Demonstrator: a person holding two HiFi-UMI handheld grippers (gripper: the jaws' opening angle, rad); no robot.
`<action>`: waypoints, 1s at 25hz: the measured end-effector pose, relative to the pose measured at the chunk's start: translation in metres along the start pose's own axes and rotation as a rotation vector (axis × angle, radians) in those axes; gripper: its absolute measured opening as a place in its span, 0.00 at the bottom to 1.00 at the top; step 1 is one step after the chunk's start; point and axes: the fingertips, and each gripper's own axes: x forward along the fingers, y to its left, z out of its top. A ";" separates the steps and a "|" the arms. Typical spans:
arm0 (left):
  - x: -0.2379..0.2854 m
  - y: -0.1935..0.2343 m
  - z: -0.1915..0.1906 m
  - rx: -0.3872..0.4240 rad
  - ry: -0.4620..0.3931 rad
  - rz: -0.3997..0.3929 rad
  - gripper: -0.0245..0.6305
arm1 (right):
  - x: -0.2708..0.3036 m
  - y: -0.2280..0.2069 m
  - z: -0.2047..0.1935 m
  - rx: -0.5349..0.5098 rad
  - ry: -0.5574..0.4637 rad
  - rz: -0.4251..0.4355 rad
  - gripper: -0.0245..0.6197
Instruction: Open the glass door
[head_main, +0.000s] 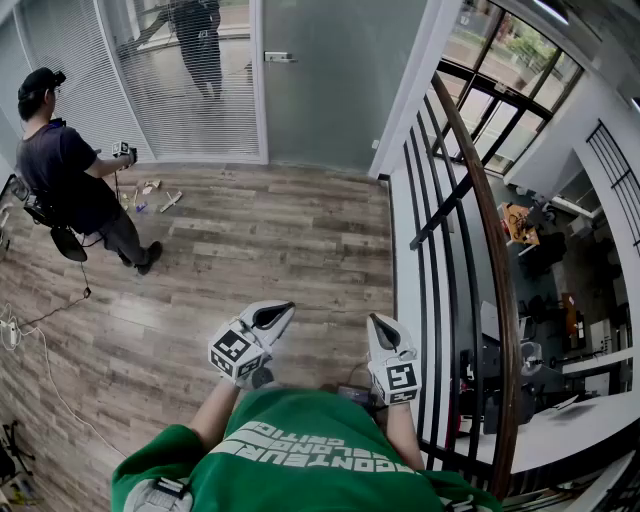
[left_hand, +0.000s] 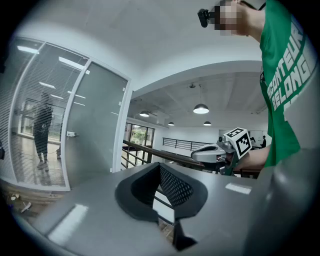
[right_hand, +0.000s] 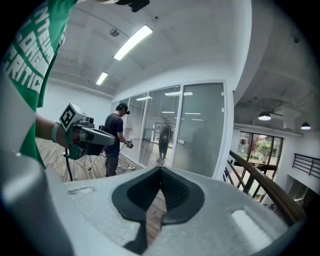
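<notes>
The frosted glass door (head_main: 320, 80) stands shut at the far end of the wood floor, with a small metal handle (head_main: 279, 57) on its left edge. It also appears in the left gripper view as the door (left_hand: 95, 135) and in the right gripper view as the door (right_hand: 200, 130) with its handle (right_hand: 181, 142). Both grippers are held close to my body, several steps short of the door. My left gripper (head_main: 285, 308) (left_hand: 160, 166) is shut with nothing in it. My right gripper (head_main: 373, 318) (right_hand: 160, 170) is also shut and holds nothing.
A person in dark clothes (head_main: 60, 170) stands at the left by a glass wall with blinds (head_main: 190, 90), small objects (head_main: 150, 190) on the floor beside them. A wooden-topped railing (head_main: 470, 200) runs along the right. Cables (head_main: 30, 330) lie at the left.
</notes>
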 end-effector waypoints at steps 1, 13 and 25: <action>0.005 -0.001 0.000 0.010 0.001 -0.003 0.05 | -0.001 -0.005 -0.002 0.004 -0.003 -0.008 0.03; 0.035 -0.032 -0.002 0.034 0.010 -0.022 0.05 | -0.026 -0.037 -0.019 0.033 -0.020 -0.039 0.03; 0.065 -0.078 -0.013 0.056 0.013 -0.035 0.05 | -0.073 -0.069 -0.046 0.050 -0.012 -0.065 0.03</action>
